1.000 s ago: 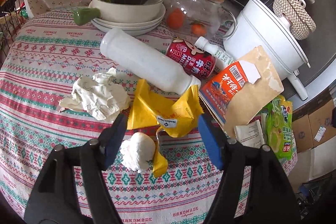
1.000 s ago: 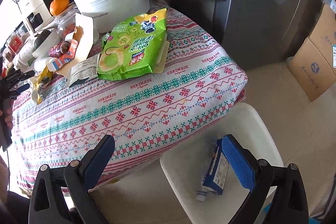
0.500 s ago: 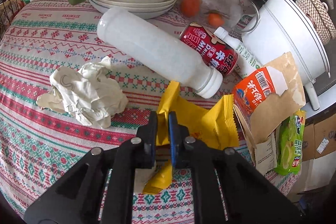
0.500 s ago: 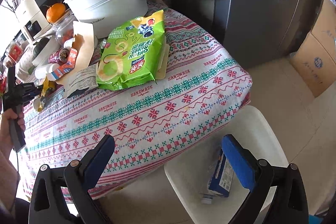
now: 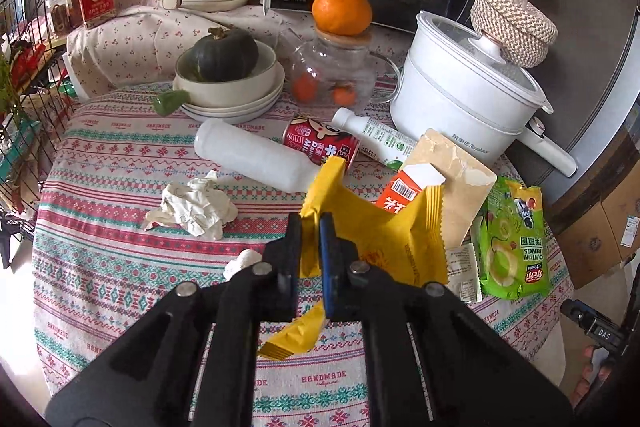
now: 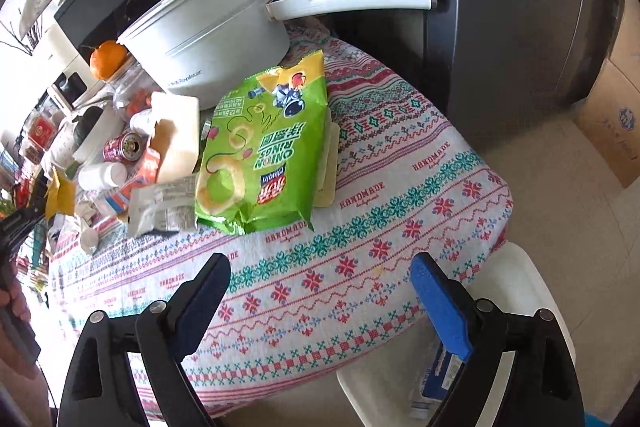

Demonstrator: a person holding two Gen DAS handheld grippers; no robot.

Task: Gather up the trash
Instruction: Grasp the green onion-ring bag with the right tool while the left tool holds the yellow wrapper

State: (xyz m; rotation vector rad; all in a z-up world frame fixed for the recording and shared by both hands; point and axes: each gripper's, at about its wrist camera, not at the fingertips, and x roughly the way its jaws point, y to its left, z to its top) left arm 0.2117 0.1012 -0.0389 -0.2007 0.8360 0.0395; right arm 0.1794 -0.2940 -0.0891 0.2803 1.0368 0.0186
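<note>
The left gripper (image 5: 310, 247) is pinching one yellow wrapper (image 5: 372, 227) between jaws pressed nearly together, holding it lifted off the desk (image 5: 120, 187). Just beyond the jaws, one white plastic bottle (image 5: 256, 157), one red can (image 5: 320, 143) and one smaller white bottle (image 5: 372, 137) are lying on their sides. To the left of the jaws, one crumpled paper ball (image 5: 192, 207) is sitting. To the right, one torn orange carton (image 5: 404, 191) and one green snack bag (image 5: 512, 239) are lying near the desk's edge. The right gripper (image 6: 320, 299) is hovering with jaws spread wide over bare cloth at the desk's near edge; one white bin (image 6: 524, 275) is standing below, just past the right jaw.
</note>
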